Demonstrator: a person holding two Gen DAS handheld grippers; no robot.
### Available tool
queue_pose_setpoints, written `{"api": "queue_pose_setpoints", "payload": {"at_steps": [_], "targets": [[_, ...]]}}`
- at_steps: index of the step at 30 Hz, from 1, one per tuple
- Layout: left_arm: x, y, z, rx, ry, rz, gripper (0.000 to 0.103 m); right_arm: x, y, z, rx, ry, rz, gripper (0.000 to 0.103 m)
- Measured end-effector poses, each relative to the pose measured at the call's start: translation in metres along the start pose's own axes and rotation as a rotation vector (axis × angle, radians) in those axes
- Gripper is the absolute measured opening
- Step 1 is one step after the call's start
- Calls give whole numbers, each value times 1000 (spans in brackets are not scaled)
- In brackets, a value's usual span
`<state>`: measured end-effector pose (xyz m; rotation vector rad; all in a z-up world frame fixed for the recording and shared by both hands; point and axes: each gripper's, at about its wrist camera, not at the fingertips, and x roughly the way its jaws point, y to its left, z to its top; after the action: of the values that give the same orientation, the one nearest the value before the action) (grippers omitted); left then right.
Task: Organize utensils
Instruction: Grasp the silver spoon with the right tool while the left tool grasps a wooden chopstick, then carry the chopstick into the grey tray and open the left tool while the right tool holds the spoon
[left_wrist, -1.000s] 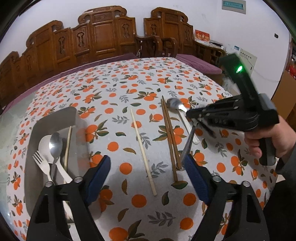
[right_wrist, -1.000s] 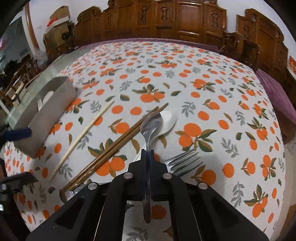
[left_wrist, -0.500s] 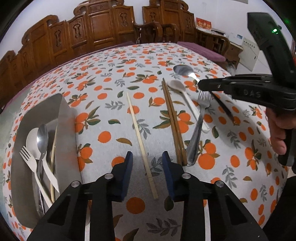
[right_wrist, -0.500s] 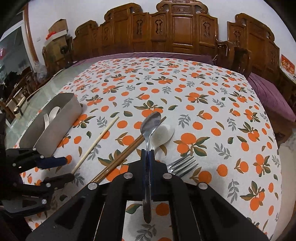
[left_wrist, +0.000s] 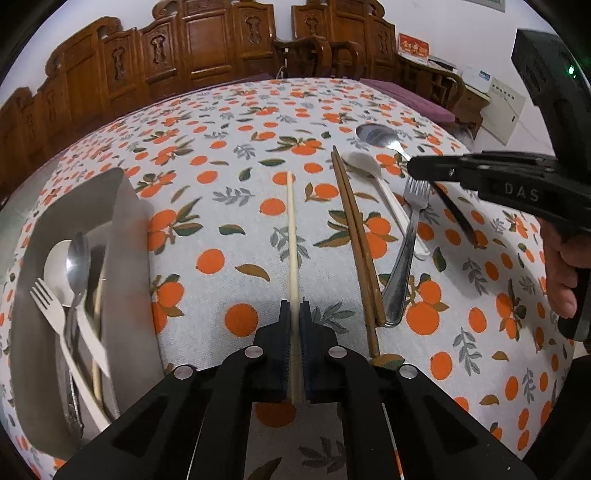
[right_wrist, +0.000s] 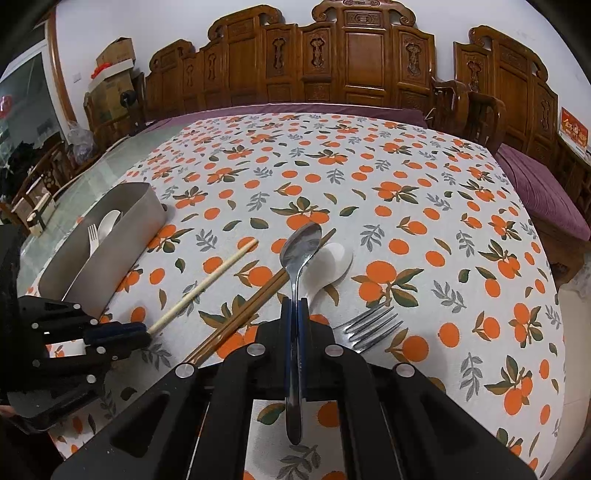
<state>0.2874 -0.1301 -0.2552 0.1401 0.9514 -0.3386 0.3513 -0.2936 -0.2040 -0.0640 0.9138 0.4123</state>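
My left gripper (left_wrist: 294, 304) is shut on the near end of a pale chopstick (left_wrist: 291, 236) that lies on the orange-print cloth; it also shows as (right_wrist: 207, 284). To its right lie a brown chopstick pair (left_wrist: 356, 236), a white spoon (left_wrist: 373, 173) and a metal fork (left_wrist: 404, 251). My right gripper (right_wrist: 294, 302) is shut on the handle of a metal spoon (right_wrist: 301, 243), held above the cloth with its bowl pointing away. The left wrist view shows that gripper (left_wrist: 412, 168) at the right with the spoon's bowl (left_wrist: 376, 134) beyond it.
A grey metal tray (left_wrist: 125, 258) stands at the left and holds a metal spoon, a white spoon, a white fork and a pale chopstick. A person's hand (left_wrist: 561, 266) grips the right tool. Carved wooden chairs line the table's far side.
The left jaws went from wide open to shut on the pale chopstick as the gripper sank towards the cloth. The right gripper kept its hold on the metal spoon.
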Motion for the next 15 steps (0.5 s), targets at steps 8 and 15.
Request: {"api": "queue_pose_setpoints", "payload": {"at_steps": [8,15], "targets": [[-36,6,4,-10,-74,-14,4,-14,9,2,16,-40,10,4],[-64,15,9,-22,-124,-20,4,-26,22,3,25,-60,12,4]]}}
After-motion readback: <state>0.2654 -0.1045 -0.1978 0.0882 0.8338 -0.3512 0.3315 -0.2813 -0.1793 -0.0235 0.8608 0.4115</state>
